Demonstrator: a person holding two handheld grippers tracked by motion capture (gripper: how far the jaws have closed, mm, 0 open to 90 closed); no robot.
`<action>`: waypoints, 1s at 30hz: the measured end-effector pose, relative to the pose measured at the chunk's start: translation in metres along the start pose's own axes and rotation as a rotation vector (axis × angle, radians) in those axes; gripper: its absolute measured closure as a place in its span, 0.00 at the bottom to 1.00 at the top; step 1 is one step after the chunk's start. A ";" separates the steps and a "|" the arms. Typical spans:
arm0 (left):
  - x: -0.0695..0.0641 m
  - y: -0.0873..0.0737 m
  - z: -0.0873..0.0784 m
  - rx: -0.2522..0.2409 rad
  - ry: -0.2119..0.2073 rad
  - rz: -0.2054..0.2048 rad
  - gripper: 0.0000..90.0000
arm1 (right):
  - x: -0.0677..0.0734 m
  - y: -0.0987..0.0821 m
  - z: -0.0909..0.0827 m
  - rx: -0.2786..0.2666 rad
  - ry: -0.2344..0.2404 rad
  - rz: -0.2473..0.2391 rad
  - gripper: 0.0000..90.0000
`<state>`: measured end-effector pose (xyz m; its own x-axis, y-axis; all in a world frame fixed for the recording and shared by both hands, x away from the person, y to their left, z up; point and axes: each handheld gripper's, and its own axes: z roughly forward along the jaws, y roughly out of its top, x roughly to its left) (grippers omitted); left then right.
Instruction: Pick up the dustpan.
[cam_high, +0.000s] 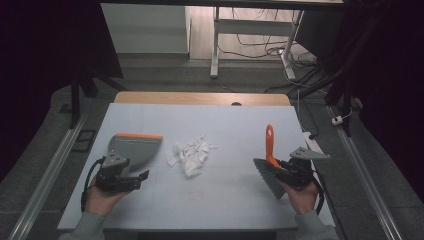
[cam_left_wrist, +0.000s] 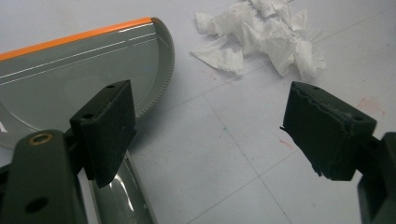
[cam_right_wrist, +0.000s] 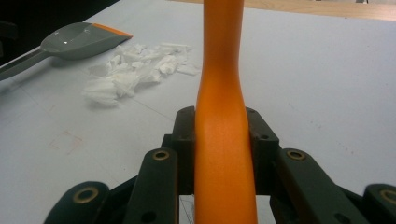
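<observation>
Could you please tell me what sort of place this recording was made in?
Probably a lab or recording workspace: a covered table stands between dark curtains, floor rails run along both sides, and loose cables trail under a desk behind.

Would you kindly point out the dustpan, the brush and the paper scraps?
dustpan (cam_high: 131, 148): high view, middle of its grey pan.
brush (cam_high: 270, 145): high view, orange handle.
paper scraps (cam_high: 190, 153): high view, centre of the white pile.

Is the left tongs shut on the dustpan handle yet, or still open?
Open. In the left gripper view the left tongs stand wide apart, with the dustpan handle under one jaw, ungripped.
</observation>
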<state>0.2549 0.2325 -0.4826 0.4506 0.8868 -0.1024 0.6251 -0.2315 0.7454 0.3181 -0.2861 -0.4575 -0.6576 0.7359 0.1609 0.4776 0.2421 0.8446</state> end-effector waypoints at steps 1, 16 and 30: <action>-0.001 0.000 0.000 0.001 -0.001 -0.001 0.20 | 0.001 0.000 0.000 0.003 -0.002 -0.001 0.78; -0.007 0.014 -0.005 0.049 0.032 -0.022 0.21 | 0.005 0.000 0.000 0.005 -0.025 -0.009 0.78; 0.027 0.012 -0.002 0.169 0.160 -0.116 0.20 | 0.006 0.000 0.005 0.016 -0.025 -0.015 0.78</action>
<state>0.2730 0.2546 -0.4751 0.2715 0.9602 -0.0654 0.7702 -0.1760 0.6131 0.3171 -0.2786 -0.4592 -0.6498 0.7480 0.1351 0.4775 0.2634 0.8383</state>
